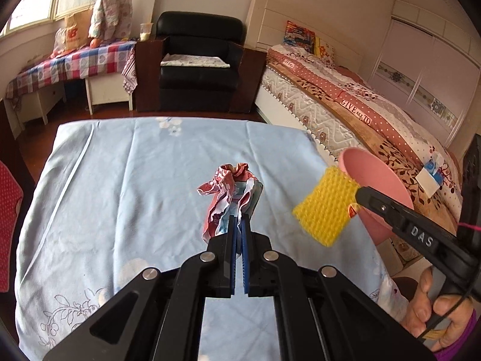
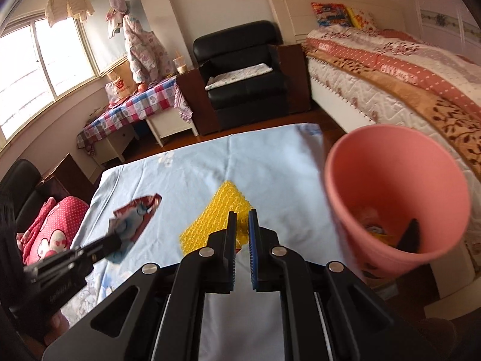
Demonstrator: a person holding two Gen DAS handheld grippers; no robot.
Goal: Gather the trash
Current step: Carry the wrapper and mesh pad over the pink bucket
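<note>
Trash bin (image 2: pixel 399 198), pink, beside blue-sheeted table (image 1: pixel 126 180); bed (image 1: pixel 375 111) behind.

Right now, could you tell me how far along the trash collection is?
Done: some scraps already lie inside the pink bin. In hand: the left gripper is shut on a crumpled wrapper and the right gripper on a yellow foam piece, both lifted above the blue cloth. Left: dropping both into the bin; no other trash shows on the cloth.

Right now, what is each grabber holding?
Left gripper: closed on the crumpled wrapper.
Right gripper: closed on the yellow sponge.
</note>
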